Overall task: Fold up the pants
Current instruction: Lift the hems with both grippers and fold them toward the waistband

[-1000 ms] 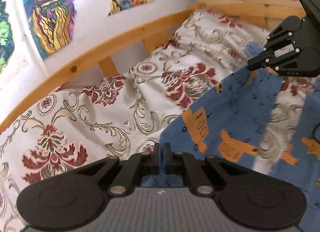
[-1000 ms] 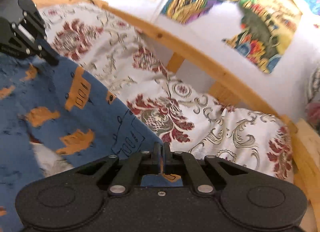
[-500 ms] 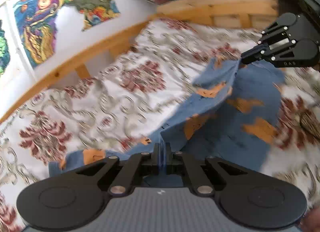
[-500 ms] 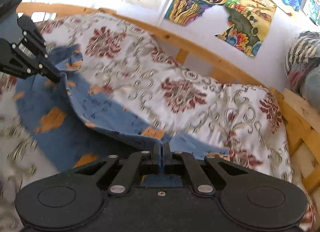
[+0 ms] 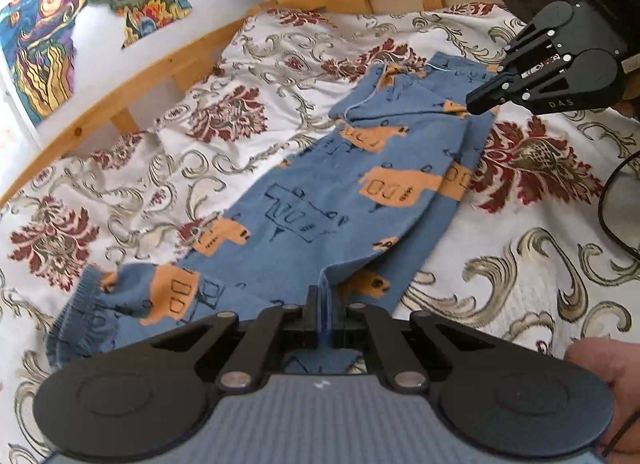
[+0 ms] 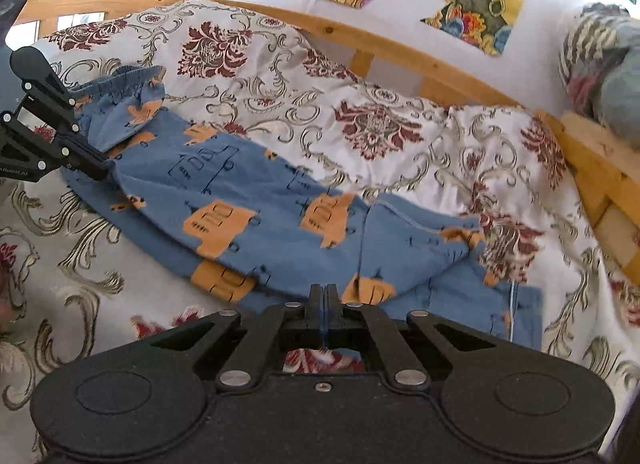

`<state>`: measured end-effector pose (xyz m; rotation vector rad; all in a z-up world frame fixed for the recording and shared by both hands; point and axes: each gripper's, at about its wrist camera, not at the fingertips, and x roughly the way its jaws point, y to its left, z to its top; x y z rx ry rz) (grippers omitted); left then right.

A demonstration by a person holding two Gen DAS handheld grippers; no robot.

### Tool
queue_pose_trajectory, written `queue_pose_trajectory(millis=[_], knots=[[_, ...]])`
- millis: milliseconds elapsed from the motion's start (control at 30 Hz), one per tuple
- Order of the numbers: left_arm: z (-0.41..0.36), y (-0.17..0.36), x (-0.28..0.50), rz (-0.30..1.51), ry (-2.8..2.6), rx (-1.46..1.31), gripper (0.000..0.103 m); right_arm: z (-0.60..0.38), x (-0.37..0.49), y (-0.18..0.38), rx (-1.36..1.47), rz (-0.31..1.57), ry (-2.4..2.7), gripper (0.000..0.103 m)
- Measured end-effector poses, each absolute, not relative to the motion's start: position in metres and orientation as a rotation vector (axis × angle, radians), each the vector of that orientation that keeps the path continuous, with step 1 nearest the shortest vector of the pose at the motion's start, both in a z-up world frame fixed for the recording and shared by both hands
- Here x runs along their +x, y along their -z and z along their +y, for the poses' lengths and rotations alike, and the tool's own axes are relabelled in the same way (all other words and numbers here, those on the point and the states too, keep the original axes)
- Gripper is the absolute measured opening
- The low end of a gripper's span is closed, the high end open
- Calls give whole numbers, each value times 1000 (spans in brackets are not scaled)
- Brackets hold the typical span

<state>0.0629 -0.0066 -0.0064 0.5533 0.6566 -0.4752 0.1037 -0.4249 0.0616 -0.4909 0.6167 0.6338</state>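
The blue cotton pants with orange truck prints (image 5: 332, 200) lie doubled lengthwise on the white bedspread with maroon floral medallions (image 5: 520, 284), one leg layer over the other. The left gripper (image 5: 323, 306) pinches blue fabric near the elastic waistband (image 5: 76, 304) end, fingers pressed together on it. The right gripper (image 6: 325, 306) pinches the hem end likewise, across the bedspread from the wooden bed rail (image 6: 400, 52)

Blue pants (image 5: 320, 204) with orange prints, folded lengthwise on the floral bedspread (image 5: 520, 284), elastic waistband bunched.
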Motion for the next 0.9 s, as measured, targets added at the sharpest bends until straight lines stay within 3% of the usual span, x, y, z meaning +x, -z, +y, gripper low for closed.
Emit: queue_pose_trajectory(millis=[167,200,233,300,400,600,667,733,900], knots=[[-6,9,59,655,486,593,1,-429,111,-60,-431,654,-605,0],[-7,10,59,656,485,595,1,-431,116,-61,-409,661,-590,4],[-7,10,59,659,484,593,1,-434,120,-62,-384,668,-569,15],[-7,10,60,667,486,590,1,-439,127,-65,-331,685,-528,24],[-6,11,60,674,486,594,1,-443,139,-64,-261,727,-498,25],[-6,12,61,680,481,584,1,-443,162,-53,-123,830,-440,22],[-6,12,61,678,479,585,1,-442,166,-51,-93,849,-435,6],[-6,12,61,676,477,586,1,-441,165,-52,-82,853,-422,1],[-6,9,59,658,471,583,1,-448,153,-67,-64,809,-409,0]])
